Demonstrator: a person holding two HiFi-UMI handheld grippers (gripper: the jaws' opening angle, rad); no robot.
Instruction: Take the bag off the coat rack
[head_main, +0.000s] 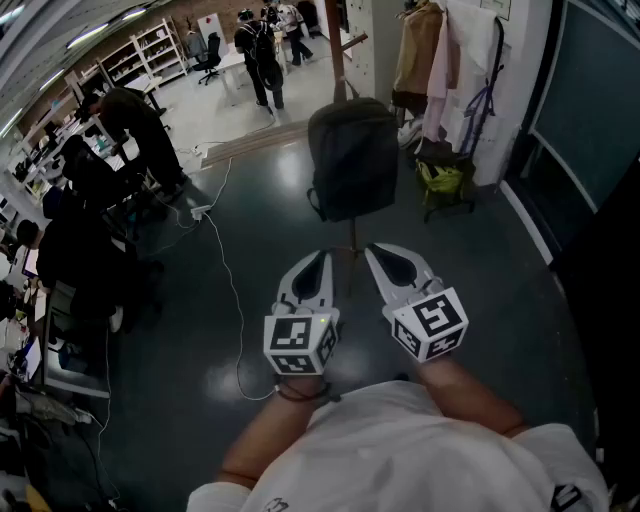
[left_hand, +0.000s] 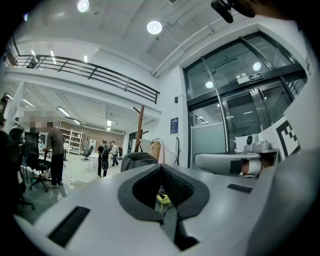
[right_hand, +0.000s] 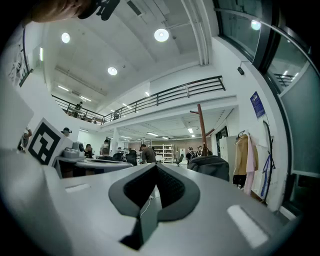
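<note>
Bag (head_main: 352, 160) hangs on coat rack (head_main: 334, 45), dark grey, just ahead of both tongs. Left tongs (head_main: 322, 256) and right tongs (head_main: 373, 250) closed, empty, side by side, not touching it.

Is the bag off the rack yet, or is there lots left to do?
Nothing looks done yet: the bag hangs on the rack. Nothing is in hand either: the left tongs and the right tongs are both shut, empty and short of the bag. Left to do: reach the bag, open the tongs, grab it and lift it off the rack.
</note>
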